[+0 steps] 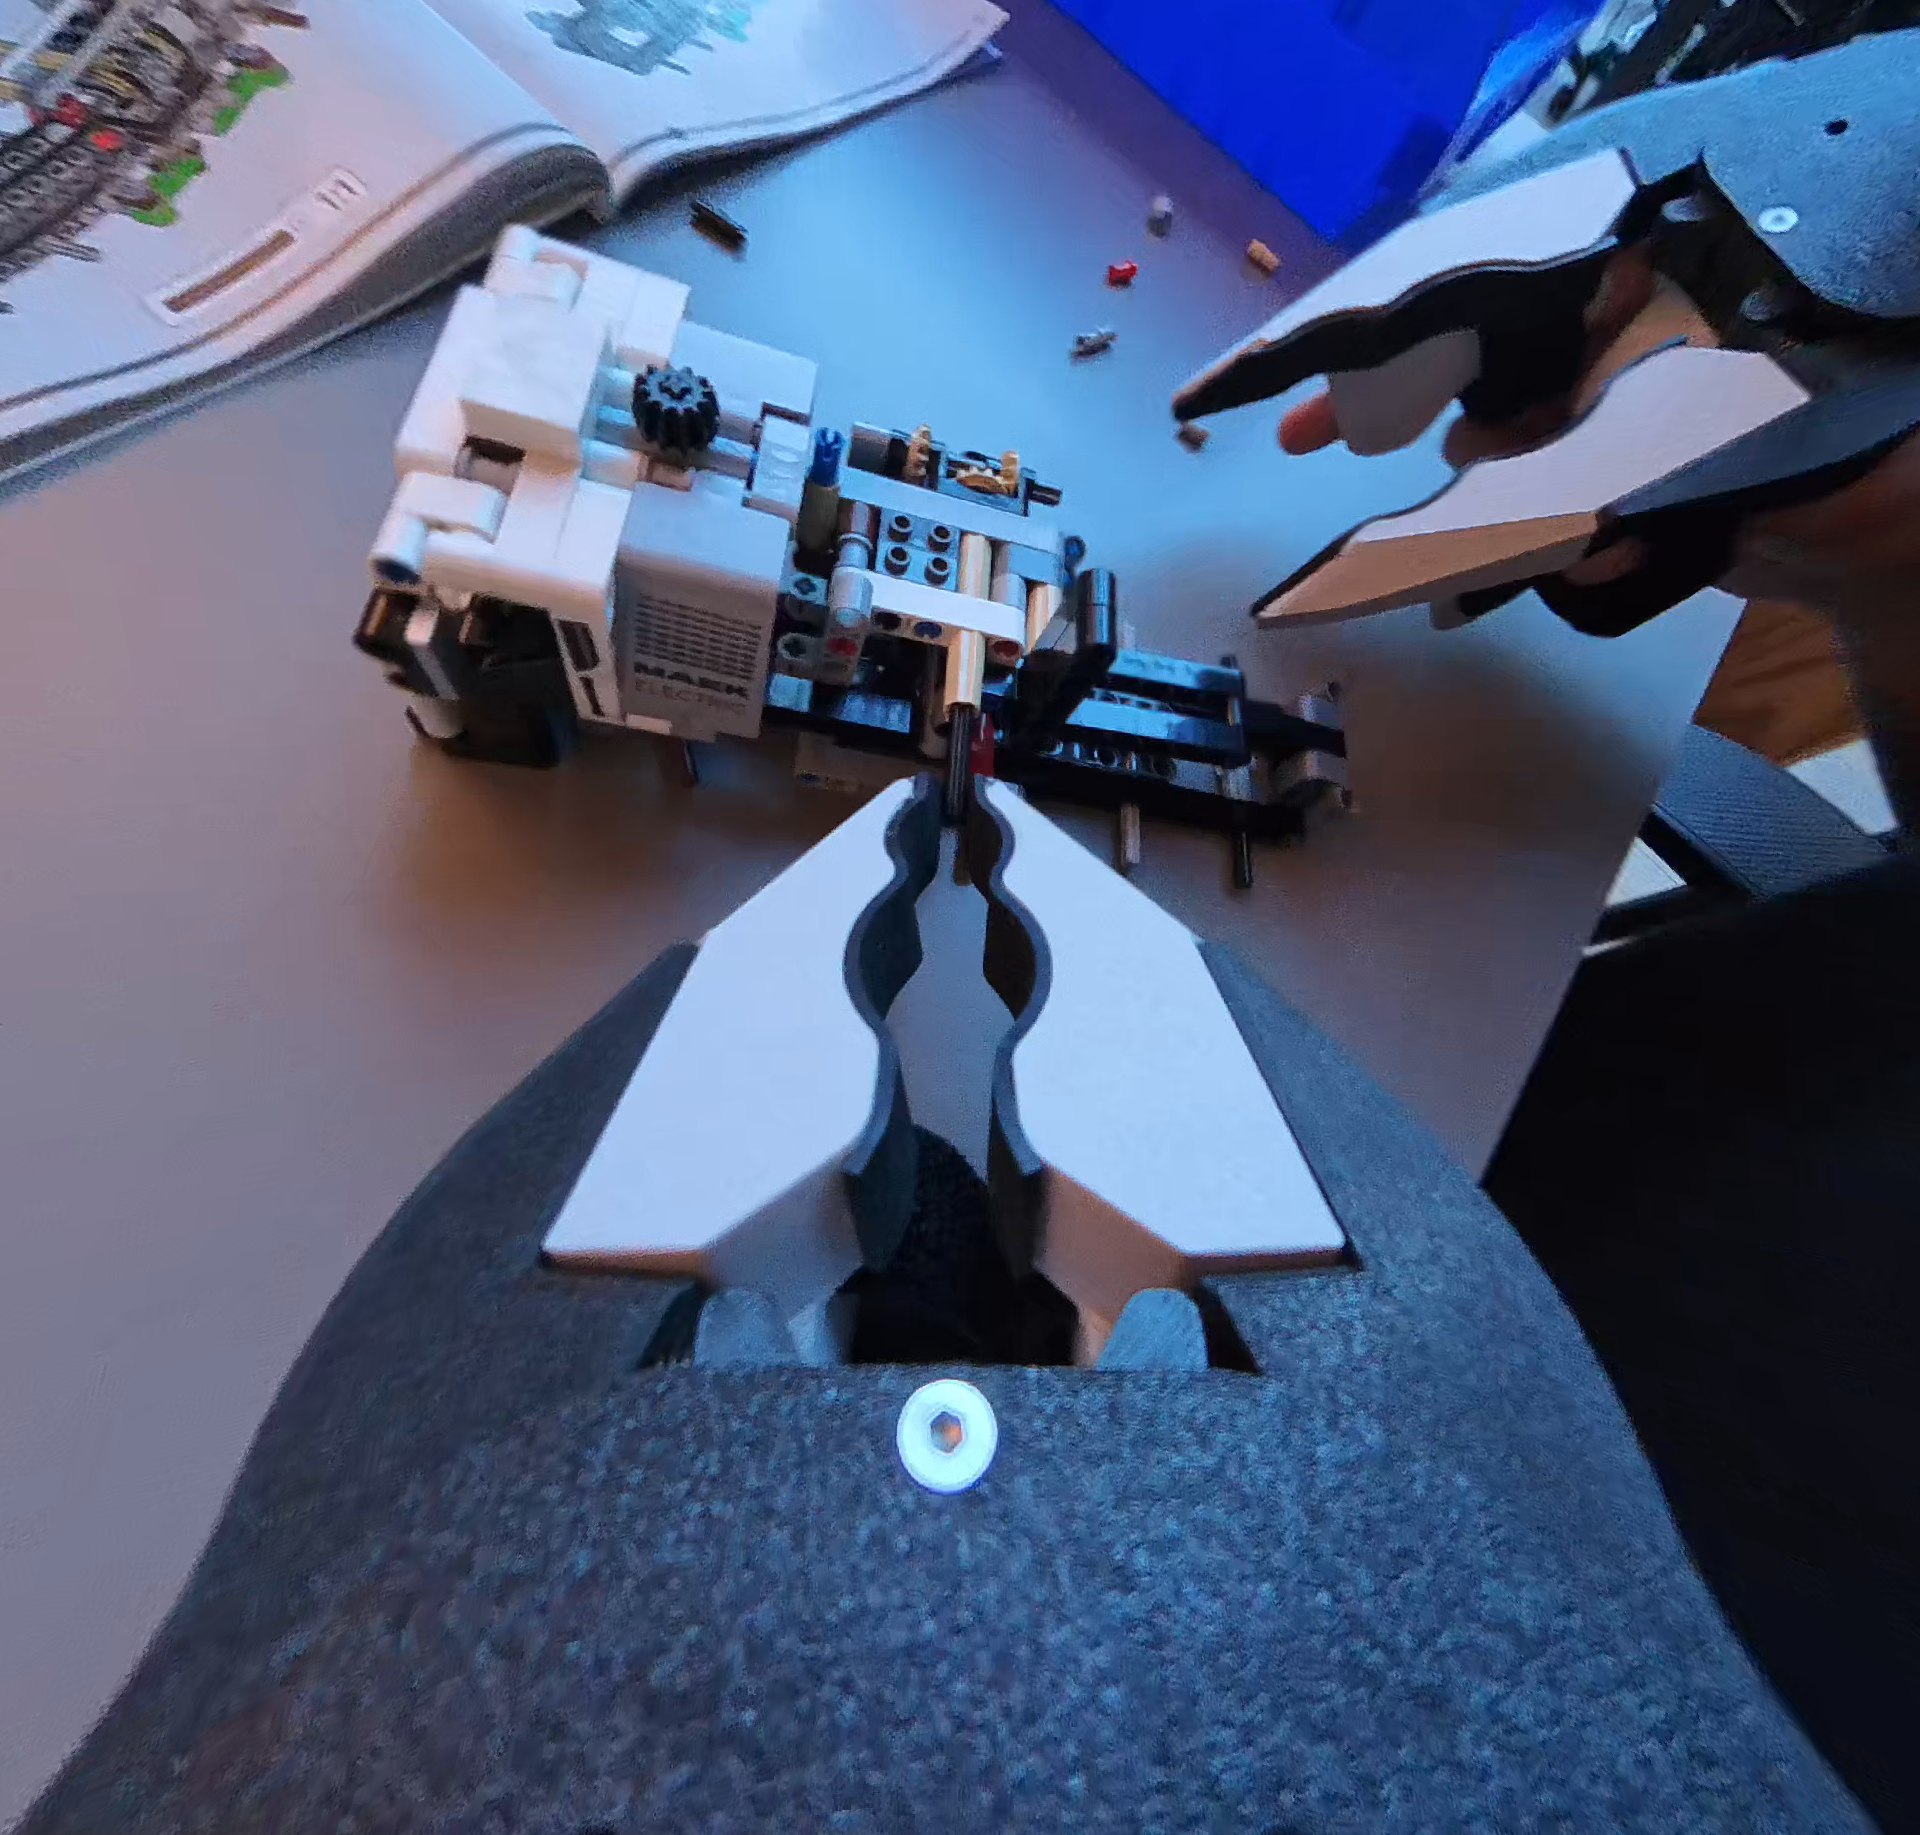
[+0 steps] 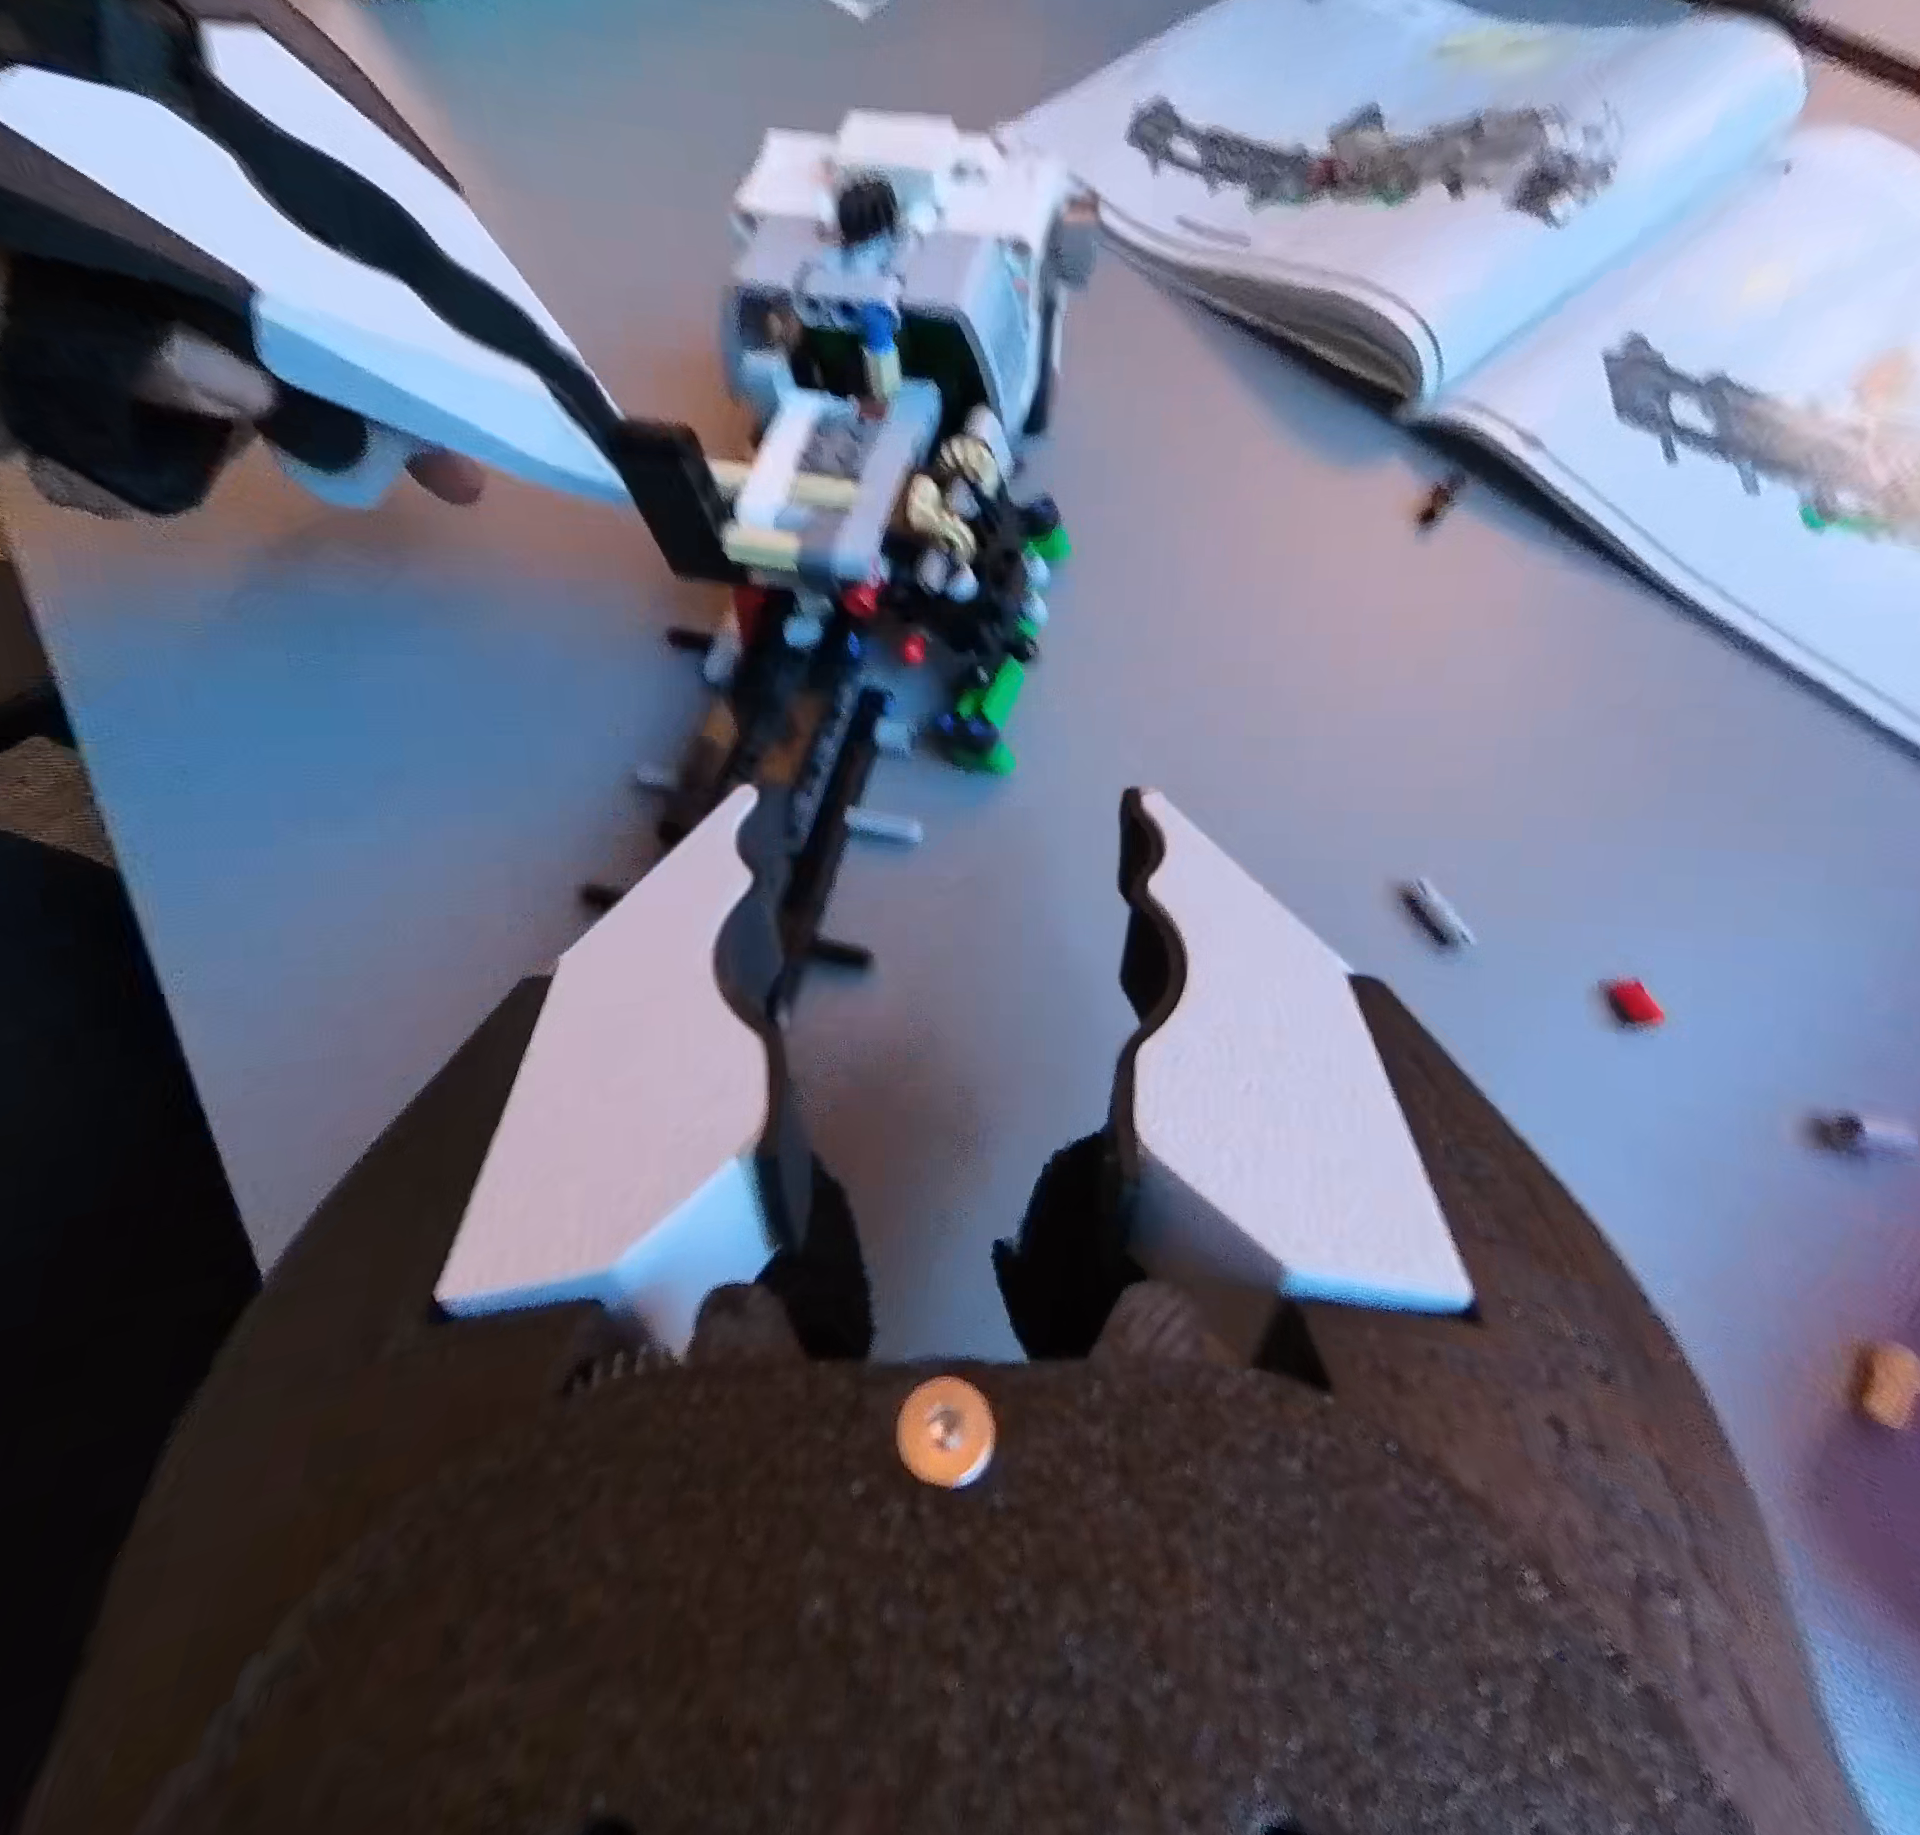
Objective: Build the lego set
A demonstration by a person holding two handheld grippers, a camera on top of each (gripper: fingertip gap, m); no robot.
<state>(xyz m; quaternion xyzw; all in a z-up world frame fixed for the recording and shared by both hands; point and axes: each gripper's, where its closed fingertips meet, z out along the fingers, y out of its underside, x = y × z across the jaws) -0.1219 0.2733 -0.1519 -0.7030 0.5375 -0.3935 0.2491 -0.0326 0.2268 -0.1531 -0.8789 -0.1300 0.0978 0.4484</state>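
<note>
Left wrist view shows the left gripper (image 1: pixel 954 817) pinching a black axle (image 1: pixel 956 762) on the lego truck (image 1: pixel 727 580) mid-table (right gripper (image 2: pixel 940 814) spread, empty), best pushed straight without tilting.

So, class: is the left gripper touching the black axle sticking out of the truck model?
Touching. The left wrist view shows the left gripper closed on the black axle.

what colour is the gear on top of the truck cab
Black. The gear sits on the white truck cab, clearest in the left wrist view.
</note>
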